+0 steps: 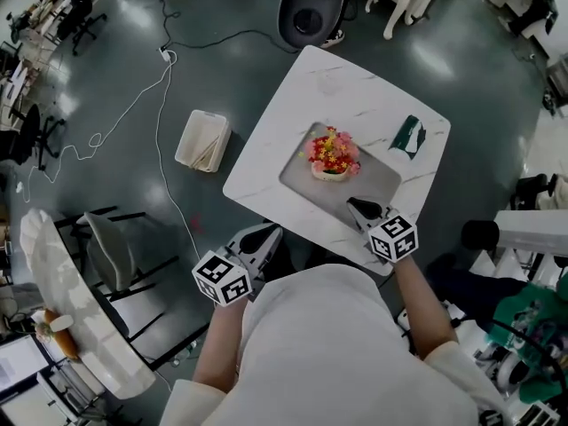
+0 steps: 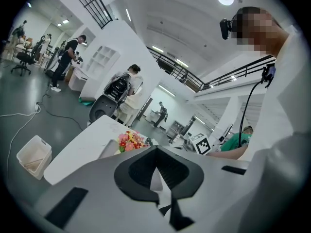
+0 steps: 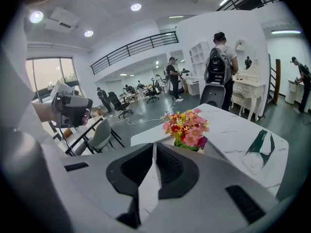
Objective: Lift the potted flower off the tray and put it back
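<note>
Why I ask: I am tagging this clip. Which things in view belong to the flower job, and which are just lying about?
Job:
- potted flower, standing on the grey tray
- left gripper and right gripper, both shut and empty
- marble table underneath

Lying about:
- green-and-white packet on the table
- white bin on the floor
- white cable
- dark chair

head view steeply down on the table [image 1: 293, 105]; both gripper views low, toward the shared potted flower [image 1: 334, 152]
</note>
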`<state>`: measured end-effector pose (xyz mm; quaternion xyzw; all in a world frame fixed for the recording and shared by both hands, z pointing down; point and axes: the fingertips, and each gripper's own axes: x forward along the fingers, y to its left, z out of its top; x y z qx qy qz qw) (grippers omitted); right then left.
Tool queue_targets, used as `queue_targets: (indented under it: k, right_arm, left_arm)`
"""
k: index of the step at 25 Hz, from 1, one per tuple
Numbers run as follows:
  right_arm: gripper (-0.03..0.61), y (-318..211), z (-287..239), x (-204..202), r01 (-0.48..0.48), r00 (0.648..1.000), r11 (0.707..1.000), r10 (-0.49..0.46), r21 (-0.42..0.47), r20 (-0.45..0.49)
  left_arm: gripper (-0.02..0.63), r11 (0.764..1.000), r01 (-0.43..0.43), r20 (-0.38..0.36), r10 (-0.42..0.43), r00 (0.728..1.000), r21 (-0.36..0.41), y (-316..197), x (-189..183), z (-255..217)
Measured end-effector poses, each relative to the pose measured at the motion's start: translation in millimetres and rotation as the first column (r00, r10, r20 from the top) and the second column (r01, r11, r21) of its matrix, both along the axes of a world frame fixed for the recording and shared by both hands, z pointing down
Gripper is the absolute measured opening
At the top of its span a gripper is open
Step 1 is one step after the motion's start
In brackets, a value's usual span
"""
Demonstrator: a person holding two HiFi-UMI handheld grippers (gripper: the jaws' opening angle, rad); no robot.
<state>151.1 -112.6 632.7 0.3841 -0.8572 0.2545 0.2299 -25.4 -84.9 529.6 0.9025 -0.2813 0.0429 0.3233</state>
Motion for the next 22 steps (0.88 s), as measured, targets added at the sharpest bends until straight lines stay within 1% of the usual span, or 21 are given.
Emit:
queue_targets:
  k: [3, 6, 12, 14, 15, 16, 19, 22]
  right_arm:
    - [0.020, -9.3, 11.2, -3.6, -0.002, 1.000, 1.000, 0.002, -0.018, -0.023]
    - [0.021, -20.0, 21.5, -6.5, 0.007, 0.998, 0.999, -0.009, -0.034, -0.058]
    - [0.026, -40.5, 39.8, -14.1, 0.051, 0.990, 0.997, -0.059, -0.061, -0.128]
    - [0.052, -47.2, 46.5, -17.4, 0.068, 0.986, 0.995, -0.078, -0.075, -0.149]
    - [0.089, -50.7, 50.4, -19.0, 0.074, 0.984, 0.994, -0.086, -0.082, -0.158]
    - [0.095, -53.9, 54.5, -20.4, 0.081, 0.981, 0.993, -0.095, -0.088, -0.170]
    - [0.095, -61.6, 65.1, -25.2, 0.119, 0.964, 0.988, -0.138, -0.096, -0.226]
    - [0.095, -69.5, 75.9, -33.1, 0.180, 0.931, 0.979, -0.200, -0.094, -0.305]
  left_arm:
    - [0.009, 0.999, -0.039, 0.015, 0.039, 0.999, -0.001, -13.9, -4.5, 1.8]
    - [0.009, 0.998, -0.064, 0.014, 0.064, 0.998, -0.007, -23.6, -7.8, 3.8]
    - [0.009, 0.997, -0.072, -0.002, 0.072, 0.997, -0.034, -34.3, -14.0, 10.0]
    - [0.009, 0.997, -0.069, -0.006, 0.069, 0.998, -0.046, -37.1, -17.1, 13.0]
    - [0.009, 0.996, -0.068, -0.007, 0.067, 0.998, -0.052, -38.5, -18.7, 15.0]
    - [0.009, 0.996, -0.065, -0.008, 0.065, 0.998, -0.057, -39.7, -20.0, 17.1]
    - [0.009, 0.996, -0.054, -0.014, 0.053, 0.998, -0.075, -42.7, -23.8, 21.0]
    - [0.009, 0.995, -0.043, -0.016, 0.042, 0.999, -0.085, -46.2, -28.7, 23.0]
